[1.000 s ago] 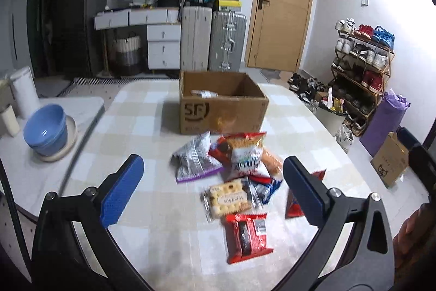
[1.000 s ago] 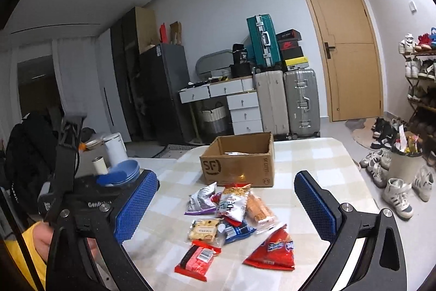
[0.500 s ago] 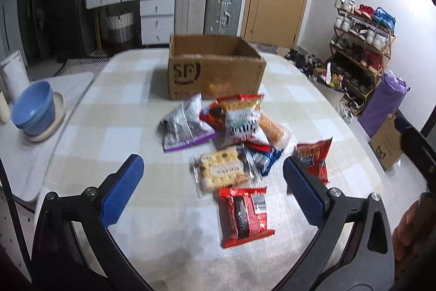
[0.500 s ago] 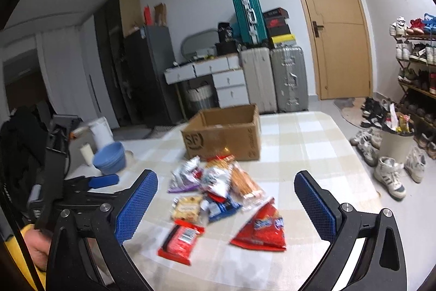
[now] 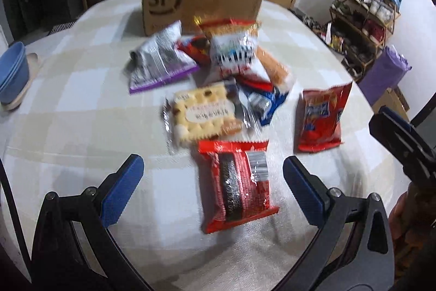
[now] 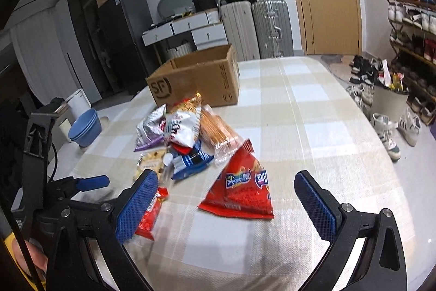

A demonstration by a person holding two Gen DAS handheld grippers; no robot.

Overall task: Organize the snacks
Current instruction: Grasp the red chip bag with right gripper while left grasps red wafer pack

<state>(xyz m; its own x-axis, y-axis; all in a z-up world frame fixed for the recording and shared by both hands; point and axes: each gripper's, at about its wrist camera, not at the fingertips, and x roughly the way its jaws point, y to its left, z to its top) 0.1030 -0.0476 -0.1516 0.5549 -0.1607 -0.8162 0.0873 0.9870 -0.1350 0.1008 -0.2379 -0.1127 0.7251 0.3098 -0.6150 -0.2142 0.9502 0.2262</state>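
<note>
Both claws, left (image 5: 209, 187) and right (image 6: 226, 198), have dropped closer to the snacks (image 5: 218, 78) (jaws unchanged).

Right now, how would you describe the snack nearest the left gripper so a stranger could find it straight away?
Start at the cardboard box on the checked table and follow the snack pile towards the camera. The last pack, lying alone between the open left gripper fingers, is the red wrapper. Unlike the other red bag off to the right, it has a dark panel down its middle.
</note>
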